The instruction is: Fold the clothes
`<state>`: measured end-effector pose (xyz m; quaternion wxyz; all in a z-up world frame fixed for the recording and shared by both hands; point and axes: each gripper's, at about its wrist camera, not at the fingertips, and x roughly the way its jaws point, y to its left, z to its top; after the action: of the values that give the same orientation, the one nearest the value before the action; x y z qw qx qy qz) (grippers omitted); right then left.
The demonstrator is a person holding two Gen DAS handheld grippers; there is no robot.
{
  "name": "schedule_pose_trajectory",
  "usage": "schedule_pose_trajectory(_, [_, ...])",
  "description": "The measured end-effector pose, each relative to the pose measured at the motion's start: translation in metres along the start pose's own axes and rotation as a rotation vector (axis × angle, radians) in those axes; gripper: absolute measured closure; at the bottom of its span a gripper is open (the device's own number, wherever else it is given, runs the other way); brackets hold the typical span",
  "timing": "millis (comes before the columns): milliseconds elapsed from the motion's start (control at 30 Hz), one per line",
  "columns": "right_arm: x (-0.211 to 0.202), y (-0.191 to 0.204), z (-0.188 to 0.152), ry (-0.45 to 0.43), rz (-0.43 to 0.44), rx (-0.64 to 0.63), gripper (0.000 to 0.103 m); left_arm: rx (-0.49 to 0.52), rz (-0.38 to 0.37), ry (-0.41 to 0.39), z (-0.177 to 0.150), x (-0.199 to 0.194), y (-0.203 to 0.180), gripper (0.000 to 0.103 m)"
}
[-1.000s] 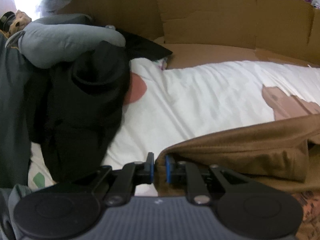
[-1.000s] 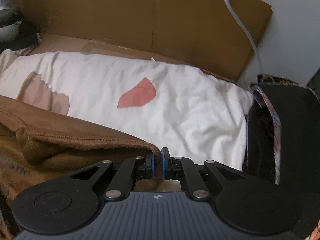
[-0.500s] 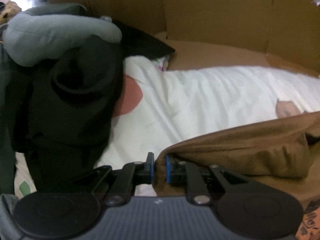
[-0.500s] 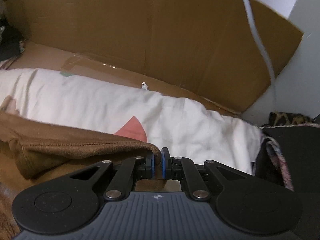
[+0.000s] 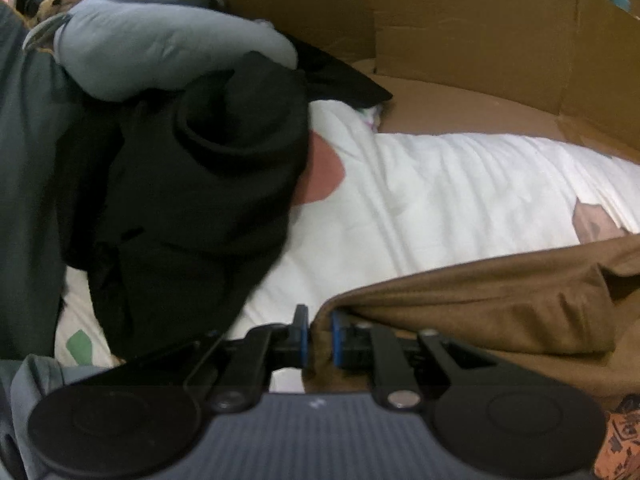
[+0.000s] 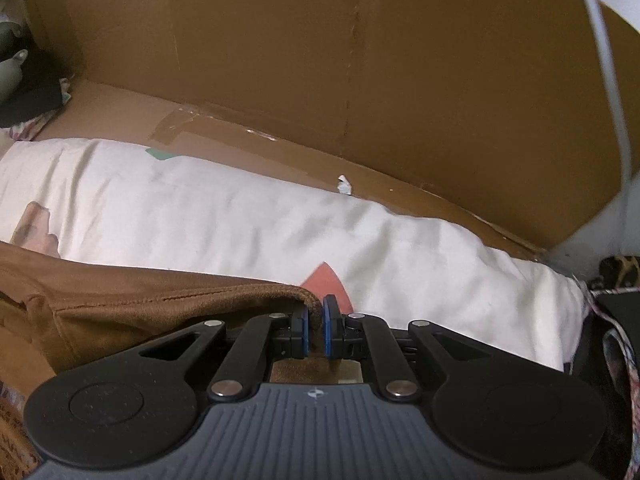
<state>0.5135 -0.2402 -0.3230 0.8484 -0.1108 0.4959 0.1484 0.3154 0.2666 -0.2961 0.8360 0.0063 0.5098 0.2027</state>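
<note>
A brown garment (image 5: 480,304) lies across the near side of a white sheet (image 5: 440,200) with coloured patches. My left gripper (image 5: 319,334) is shut on the garment's left corner, the cloth pinched between its blue pads. In the right wrist view the same brown garment (image 6: 140,308) runs off to the left, and my right gripper (image 6: 315,330) is shut on its right corner, next to a red patch (image 6: 326,284) on the sheet (image 6: 240,220). The hem stretches between the two grippers.
A heap of black clothes (image 5: 192,208) and a grey garment (image 5: 152,48) lies left of the sheet. Cardboard walls (image 6: 320,80) stand behind it. A white cable (image 6: 612,80) hangs at the far right, with dark patterned cloth (image 6: 616,340) below it.
The right gripper has carried its corner toward the cardboard wall, so the red patch now sits right at its tips. The left view has shifted a little; both grips hold.
</note>
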Motion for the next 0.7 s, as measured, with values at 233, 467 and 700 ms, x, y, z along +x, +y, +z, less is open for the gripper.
schedule_pose_trajectory(233, [0.025, 0.01, 0.005, 0.034, -0.034, 0.011, 0.097, -0.026, 0.015, 0.037, 0.008, 0.028, -0.004, 0.091])
schedule_pose_trajectory(467, [0.008, 0.009, 0.021, -0.015, 0.02, 0.009, 0.097, -0.073, 0.02, -0.021, 0.007, -0.008, 0.009, 0.091])
schedule_pose_trajectory(700, [0.032, 0.013, 0.019, 0.017, -0.006, -0.014, 0.097, -0.056, 0.044, 0.035, 0.003, 0.024, 0.009, 0.09])
